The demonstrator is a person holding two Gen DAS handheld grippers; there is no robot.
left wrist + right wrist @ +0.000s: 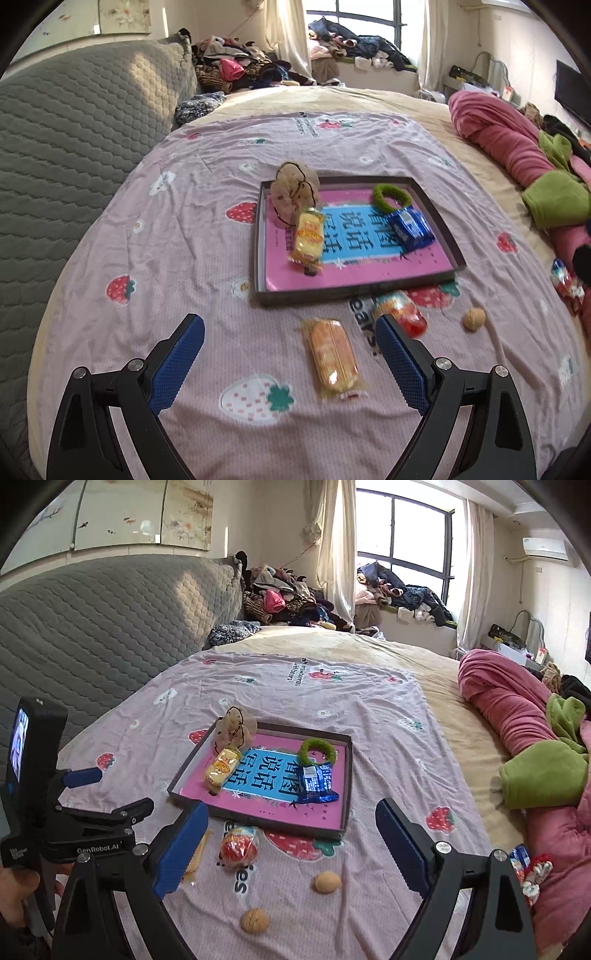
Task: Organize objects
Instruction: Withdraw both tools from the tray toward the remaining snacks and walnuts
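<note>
1. A shallow dark tray (pixel 439 221) is seen on a pink bedsheet (pixel 184 229) printed with strawberries; a pink and blue book cover lines its bottom.
2. Four things are held in the tray: a beige hair scrunchie (pixel 293 190) leaning at the far left corner, a yellow snack packet (pixel 308 236), a green ring (pixel 391 195) and a blue snack packet (pixel 412 227), which touches the ring.
3. Outside the tray, an orange snack packet (pixel 332 356) is laid on the sheet between the fingers of the left gripper (pixel 290 334) — its jaws are wide apart and nothing is gripped.
4. A red and orange packet (pixel 238 845) lies just beside the tray's near edge.
5. Two walnuts (pixel 327 882) are seen on the sheet in the right wrist view — one near the packet, one closer to the camera.
6. The right gripper (pixel 290 823) is held above the sheet with its jaws also wide apart, empty.
</note>
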